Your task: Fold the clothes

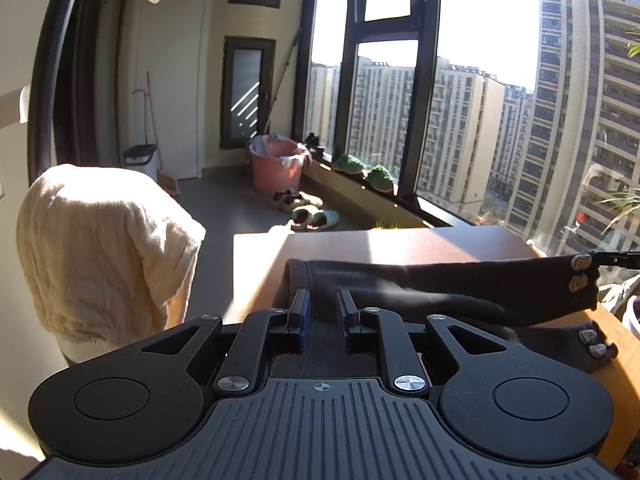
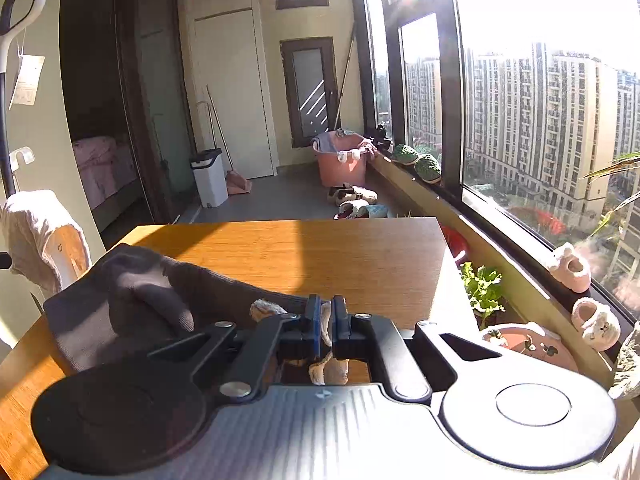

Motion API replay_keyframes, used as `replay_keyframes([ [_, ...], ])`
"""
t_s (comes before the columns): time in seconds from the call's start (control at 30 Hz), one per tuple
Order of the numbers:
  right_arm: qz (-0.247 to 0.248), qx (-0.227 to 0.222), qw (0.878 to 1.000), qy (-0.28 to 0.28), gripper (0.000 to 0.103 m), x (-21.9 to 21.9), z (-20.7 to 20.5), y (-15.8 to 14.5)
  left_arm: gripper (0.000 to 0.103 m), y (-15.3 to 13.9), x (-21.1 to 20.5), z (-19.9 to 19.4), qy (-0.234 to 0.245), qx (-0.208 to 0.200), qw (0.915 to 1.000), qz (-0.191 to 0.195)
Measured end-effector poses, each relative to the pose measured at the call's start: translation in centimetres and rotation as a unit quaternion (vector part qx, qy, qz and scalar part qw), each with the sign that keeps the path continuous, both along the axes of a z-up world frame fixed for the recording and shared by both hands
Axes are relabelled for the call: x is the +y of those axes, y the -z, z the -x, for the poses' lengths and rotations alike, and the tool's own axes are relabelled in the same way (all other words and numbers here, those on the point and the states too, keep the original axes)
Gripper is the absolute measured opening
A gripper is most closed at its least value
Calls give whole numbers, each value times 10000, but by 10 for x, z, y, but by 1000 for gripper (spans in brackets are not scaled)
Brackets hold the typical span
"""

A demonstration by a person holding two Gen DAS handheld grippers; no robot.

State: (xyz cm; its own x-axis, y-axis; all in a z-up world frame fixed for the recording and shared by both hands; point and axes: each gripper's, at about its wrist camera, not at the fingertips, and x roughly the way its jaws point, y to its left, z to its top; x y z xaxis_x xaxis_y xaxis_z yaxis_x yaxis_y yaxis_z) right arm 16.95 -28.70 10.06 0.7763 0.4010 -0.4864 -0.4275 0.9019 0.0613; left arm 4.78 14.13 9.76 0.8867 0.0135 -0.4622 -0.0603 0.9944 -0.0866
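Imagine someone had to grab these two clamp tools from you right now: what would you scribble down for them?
Left gripper: open, over the dark garment at its left end, holding nothing.
Right gripper: shut on the garment's cuff end with the small fuzzy trims, lifted off the wooden table.
Done: one leg or sleeve is being carried across; the fold isn't laid down.
Left: set it down, smooth, finish folding.

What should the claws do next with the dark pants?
Probably the right claw, shut on the lifted cuff of the dark grey pants, should carry it toward the waistband end, where the open left claw hovers over the cloth on the wooden table.
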Motion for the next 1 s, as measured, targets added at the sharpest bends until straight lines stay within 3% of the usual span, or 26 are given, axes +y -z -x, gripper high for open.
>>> replay_keyframes([
  [0.07,100,1,9999,56,5,1,2,3,23,6,-2,7,32,125,9998,137],
  [0.13,91,36,9999,137,5,3,2,5,46,8,-1,-12,-54,158,9995,277],
  [0.17,87,54,9998,177,5,4,1,5,66,9,-1,-21,-98,174,9992,347],
  [0.2,80,67,9997,213,5,5,0,6,79,10,0,-31,-141,190,9988,417],
  [0.3,55,135,9997,207,6,8,-5,9,87,19,0,-84,-367,500,9972,419],
  [0.37,135,217,9993,270,15,10,-12,14,89,30,1,-124,-462,793,9950,390],
  [0.47,134,453,9971,594,34,8,-30,29,89,47,1,-183,-607,1237,9899,341],
  [0.57,-164,845,9919,929,35,-1,-53,42,89,60,1,-215,-728,1490,9861,86],
  [0.7,-671,1322,9847,915,39,-4,-78,60,91,69,5,-233,-665,1696,9832,134],
  [0.8,-641,1326,9864,734,35,6,-88,66,91,70,6,-231,-486,1625,9854,106],
  [0.83,-600,1281,9879,631,19,10,-89,64,90,71,6,-230,-426,1602,9861,96],
  [0.87,-561,1230,9894,535,11,14,-89,62,78,71,6,-229,-367,1578,9868,87],
  [0.9,-524,1144,9909,472,10,19,-89,56,57,71,6,-229,-307,1554,9873,77],
  [0.93,-481,1001,9929,427,6,22,-86,49,46,71,6,-228,-247,1530,9879,68],
  [1.0,-479,642,9963,310,6,21,-75,30,40,64,7,-220,-143,1370,9905,23],
])
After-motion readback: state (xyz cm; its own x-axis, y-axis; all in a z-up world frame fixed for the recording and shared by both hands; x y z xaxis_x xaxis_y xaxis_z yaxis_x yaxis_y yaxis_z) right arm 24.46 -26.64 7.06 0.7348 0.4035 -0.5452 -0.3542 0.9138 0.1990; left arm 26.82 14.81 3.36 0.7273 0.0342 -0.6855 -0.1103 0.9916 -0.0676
